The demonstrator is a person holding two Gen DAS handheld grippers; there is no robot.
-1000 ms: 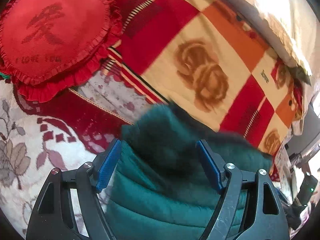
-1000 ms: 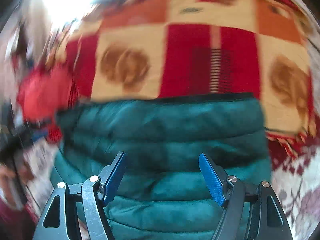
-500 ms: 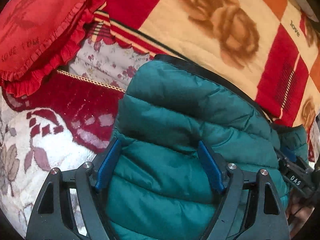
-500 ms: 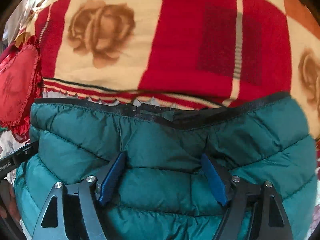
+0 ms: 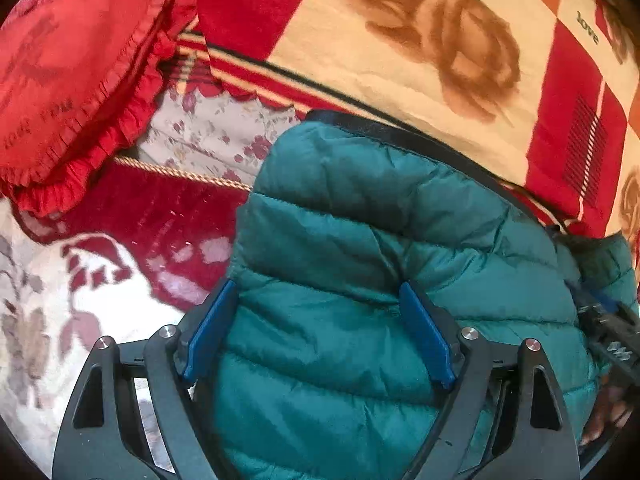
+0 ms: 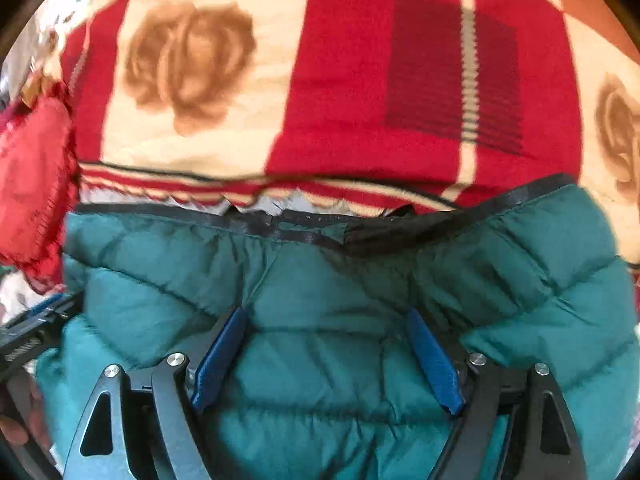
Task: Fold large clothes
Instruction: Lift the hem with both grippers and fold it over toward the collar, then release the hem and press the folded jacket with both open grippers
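A teal quilted puffer jacket [image 5: 360, 264] with a black-trimmed edge lies on the bed and fills the lower half of both views [image 6: 360, 300]. My left gripper [image 5: 320, 312] is open, with its blue pads either side of the jacket's padded surface near the jacket's left end. My right gripper [image 6: 326, 332] is open too, pressed on the jacket just below the black trim [image 6: 312, 232]. The right gripper's body shows at the right edge of the left wrist view [image 5: 612, 332]. The left gripper's body shows at the left edge of the right wrist view [image 6: 36, 328].
A red, cream and orange rose-patterned blanket [image 5: 440, 40] lies beyond the jacket [image 6: 360, 80]. A red heart-shaped frilled cushion [image 5: 72, 72] sits at the far left [image 6: 32, 176]. A red and white floral bedspread [image 5: 120, 264] covers the bed on the left.
Both grippers have come down and forward onto the jacket, which now fills more of each view. The jacket's trimmed edge now lies laid out near the blanket's border.
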